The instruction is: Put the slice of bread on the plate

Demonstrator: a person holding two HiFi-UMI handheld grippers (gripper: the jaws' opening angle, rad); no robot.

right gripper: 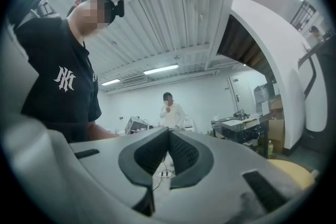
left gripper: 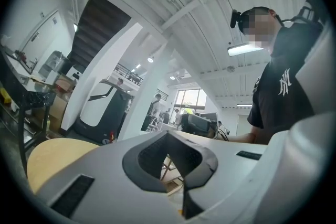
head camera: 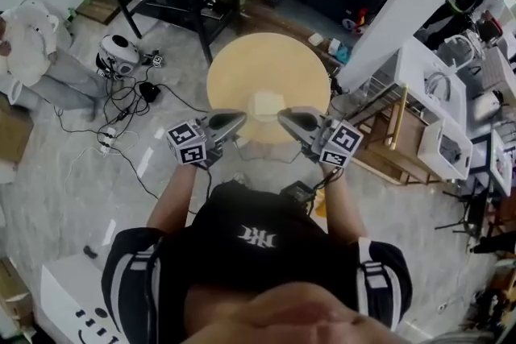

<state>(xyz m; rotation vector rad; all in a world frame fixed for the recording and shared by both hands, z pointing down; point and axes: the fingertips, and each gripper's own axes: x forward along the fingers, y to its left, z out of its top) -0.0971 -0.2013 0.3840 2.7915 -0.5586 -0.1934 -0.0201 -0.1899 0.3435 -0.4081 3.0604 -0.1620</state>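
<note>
We hold both claws level over the near edge of the round table (head camera: 242,60), their tips turned toward each other, flanking what we mean to handle. The left gripper (head camera: 240,119) is clenched on nothing, and the right gripper (head camera: 282,116) is likewise clenched and empty. Just beyond their tips, on the near part of the table, lies a pale square that we take for the slice of bread (head camera: 266,103). We cannot tell whether the plate lies under it. By our judgement, neither claw has begun a grasp.

Right claw (right gripper: 168,134), jaws together, nothing between
</note>
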